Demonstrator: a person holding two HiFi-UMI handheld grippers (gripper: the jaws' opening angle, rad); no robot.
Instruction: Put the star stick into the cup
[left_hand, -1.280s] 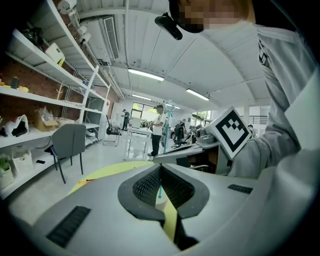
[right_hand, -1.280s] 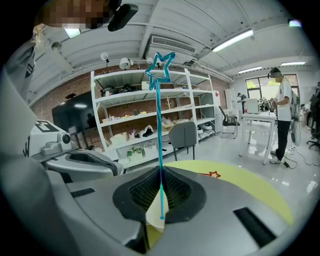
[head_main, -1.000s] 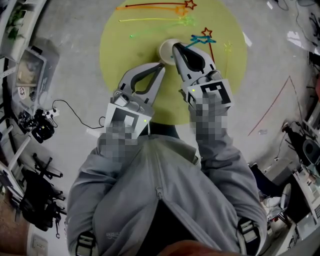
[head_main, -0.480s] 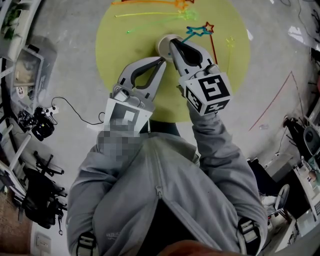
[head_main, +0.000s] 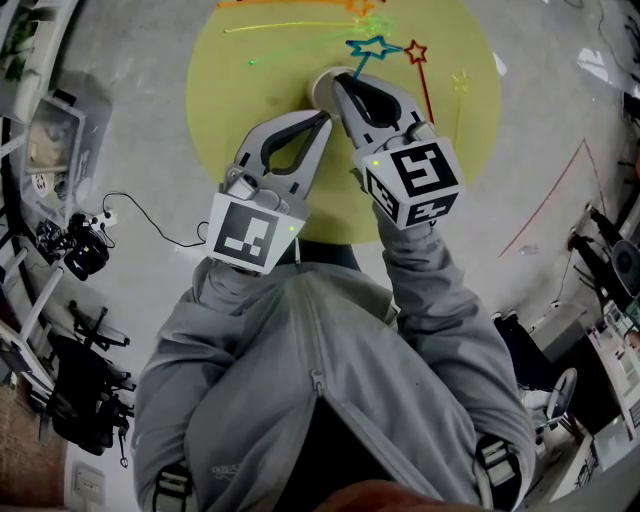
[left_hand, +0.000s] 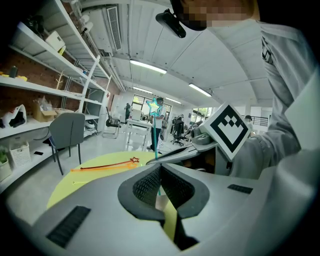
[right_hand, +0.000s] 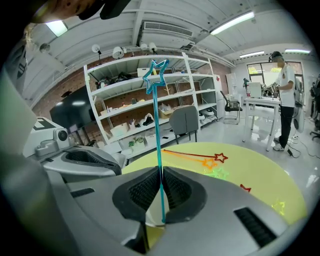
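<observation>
yellow round surface (head_main: 240, 110) carries the cup (head_main: 321, 87), left tongs (head_main: 322, 120) clenched empty just beside it, right tongs (right_hand: 160, 197) grasping the teal star stick (right_hand: 158, 130) upright over its mouth, so i'd lower straight before releasing.

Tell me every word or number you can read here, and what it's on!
No words or numbers can be read.
Right marker cube and left marker cube: black-and-white square patterns, not letters.
Small print on the jacket: too small to read.
</observation>
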